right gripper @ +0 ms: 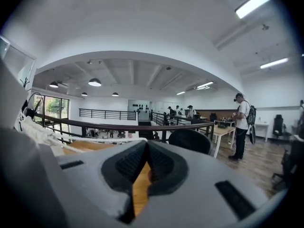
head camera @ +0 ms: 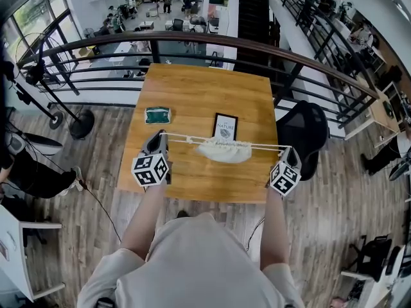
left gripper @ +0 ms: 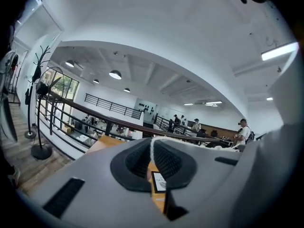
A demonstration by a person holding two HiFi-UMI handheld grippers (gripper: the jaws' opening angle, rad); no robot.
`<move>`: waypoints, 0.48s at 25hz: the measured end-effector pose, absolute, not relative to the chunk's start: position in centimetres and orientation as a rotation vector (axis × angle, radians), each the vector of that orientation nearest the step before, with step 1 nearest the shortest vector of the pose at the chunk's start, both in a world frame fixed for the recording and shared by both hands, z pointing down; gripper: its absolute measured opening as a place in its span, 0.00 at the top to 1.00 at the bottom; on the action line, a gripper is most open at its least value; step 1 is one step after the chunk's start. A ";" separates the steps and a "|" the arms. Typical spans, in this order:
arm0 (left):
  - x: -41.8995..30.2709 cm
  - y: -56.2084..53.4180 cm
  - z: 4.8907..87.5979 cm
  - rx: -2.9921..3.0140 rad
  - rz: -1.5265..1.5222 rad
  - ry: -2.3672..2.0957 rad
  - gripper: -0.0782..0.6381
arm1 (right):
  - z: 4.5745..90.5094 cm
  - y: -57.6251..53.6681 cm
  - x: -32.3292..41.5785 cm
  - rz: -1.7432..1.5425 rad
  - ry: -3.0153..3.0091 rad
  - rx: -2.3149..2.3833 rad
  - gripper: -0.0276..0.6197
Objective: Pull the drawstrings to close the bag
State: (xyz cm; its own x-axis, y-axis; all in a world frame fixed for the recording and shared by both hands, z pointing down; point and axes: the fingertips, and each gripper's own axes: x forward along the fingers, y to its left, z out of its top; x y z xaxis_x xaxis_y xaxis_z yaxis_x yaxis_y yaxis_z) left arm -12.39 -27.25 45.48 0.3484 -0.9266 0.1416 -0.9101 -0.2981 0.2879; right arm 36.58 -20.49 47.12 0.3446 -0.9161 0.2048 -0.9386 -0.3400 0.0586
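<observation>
Far left of the bag and a little beyond it, a small green item lies on the wooden table, taking no part in the work. Just left of the bag, the left gripper has its jaws pressed together on the left drawstring; its own view shows the white cord pinched between the dark pads. The bag, white and bunched, sits between the two grippers near the table's front edge, with a printed card just behind it. Right of the bag, the right drawstring runs taut to the right gripper, whose jaws are likewise clamped on the cord where it meets their tips. Further right stands a black chair.

The pull itself looks to be the step in hand, with both cords stretched almost straight and the mouth seemingly gathered. The next move probably calls for drawing the grippers evenly away from the bag, level, with a firm enough clamp that the thin cord cannot slip.
</observation>
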 end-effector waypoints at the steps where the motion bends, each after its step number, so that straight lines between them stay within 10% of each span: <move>1: -12.7 -27.3 45.7 2.292 -0.072 -1.633 0.90 | 47.3 -20.4 36.8 0.211 -1.692 2.437 0.95; 12: -14.7 -26.6 46.5 2.260 -0.066 -1.667 0.90 | 48.1 -19.6 38.9 0.241 -1.662 2.460 0.95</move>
State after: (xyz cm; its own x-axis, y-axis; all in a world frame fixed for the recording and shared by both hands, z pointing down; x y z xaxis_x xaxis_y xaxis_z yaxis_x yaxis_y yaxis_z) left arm -14.73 -26.62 46.55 0.3141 -0.9364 0.1567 -0.9210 -0.2605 0.2895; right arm 38.90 -19.59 48.07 0.3684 -0.9026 0.2228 -0.9287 -0.3682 0.0442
